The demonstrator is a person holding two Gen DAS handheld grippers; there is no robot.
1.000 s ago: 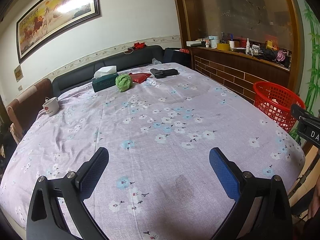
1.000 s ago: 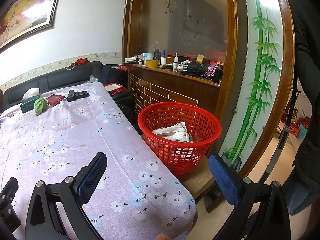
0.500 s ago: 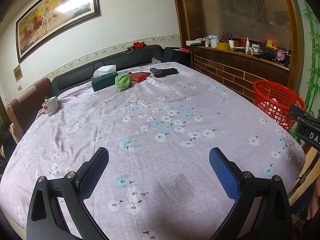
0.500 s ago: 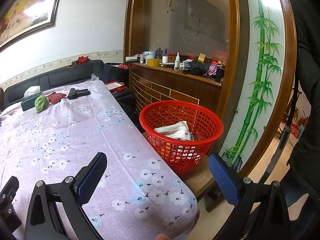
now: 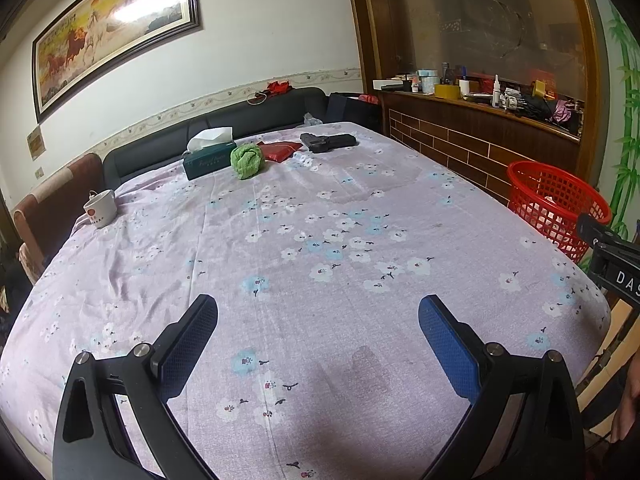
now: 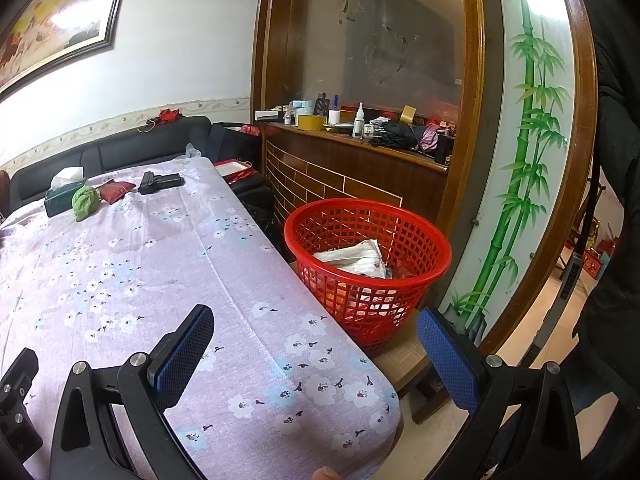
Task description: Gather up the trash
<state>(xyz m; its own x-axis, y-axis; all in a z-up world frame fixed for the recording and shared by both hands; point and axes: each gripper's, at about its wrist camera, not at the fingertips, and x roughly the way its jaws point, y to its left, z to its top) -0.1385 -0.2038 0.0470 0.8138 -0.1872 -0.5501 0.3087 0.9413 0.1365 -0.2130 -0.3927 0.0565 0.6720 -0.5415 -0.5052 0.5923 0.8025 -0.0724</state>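
Left gripper (image 5: 318, 330) spread wide, blue textured pads holding nothing, hovering over the near part of the lilac flower-print tablecloth (image 5: 320, 240). Right gripper (image 6: 314, 342) equally wide and empty, above the near right corner of the same cloth, one pad over the fabric, the other past the table edge toward the floor. Round red plastic mesh basket (image 6: 368, 268) just right of the table, with crumpled white wrappers (image 6: 354, 258) inside. White letters "DA" readable on a black bracket (image 5: 618, 268) at the right edge of the left view. At the far end of the table: dark green tissue box (image 5: 209, 158) with gold lettering too small to read, crumpled green cloth (image 5: 247, 161), flat red pouch (image 5: 280, 149), black pistol-shaped object (image 5: 327, 142). White mug with a red mark (image 5: 101, 208) at the far left edge. Framed horse painting (image 5: 112, 28) on the wall, calligraphy not legible.
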